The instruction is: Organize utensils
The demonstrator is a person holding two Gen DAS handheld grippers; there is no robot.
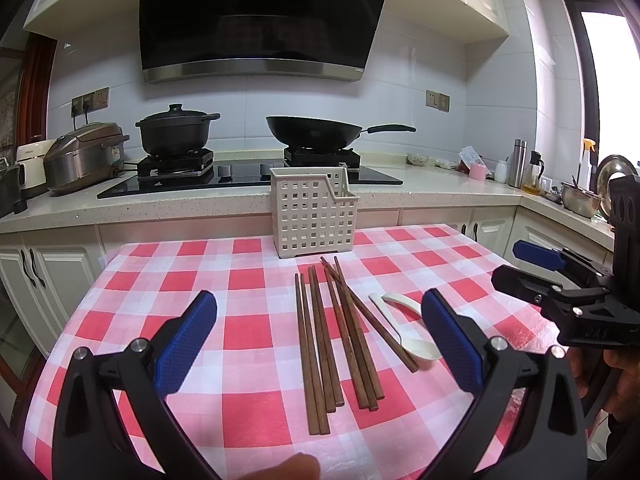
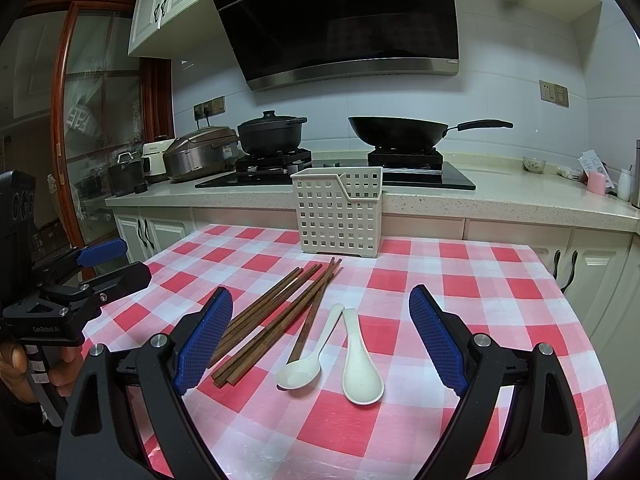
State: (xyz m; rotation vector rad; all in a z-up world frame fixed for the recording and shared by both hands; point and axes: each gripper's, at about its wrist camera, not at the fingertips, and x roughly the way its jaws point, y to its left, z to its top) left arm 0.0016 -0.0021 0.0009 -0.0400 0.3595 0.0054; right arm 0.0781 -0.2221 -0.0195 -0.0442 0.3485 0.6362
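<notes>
Both tongs stand wide open and hold nothing. The left tongs point(image 1: 320, 340) hang over the near edge of the worktop point(image 1: 160, 280), the right tongs point(image 2: 324, 340) likewise, each tilted slightly down.

Judging from the layout, nothing is sorted yet, so the step in hand is a first pick. To do it well, take one kind at a time. For the chopsticks point(image 1: 332, 340), come down across the shafts near their middle and close on a few together, so they lift level rather than fan out. One stick crosses the others and lies against a spoon; clearing it first would avoid dragging the spoon.

The chopsticks lie between the left tongs' fingers as seen in the left view, running away from the camera. In the right view they sit just beside the left finger point(image 2: 204, 340). Two white spoons point(image 2: 332, 356) lie between the right tongs' fingers, bowls nearest, handles touching near the tips.

Beyond, at the far edge of the worktop, the basket point(image 2: 338, 216) stands upright and looks empty, its divider marking two compartments.
</notes>
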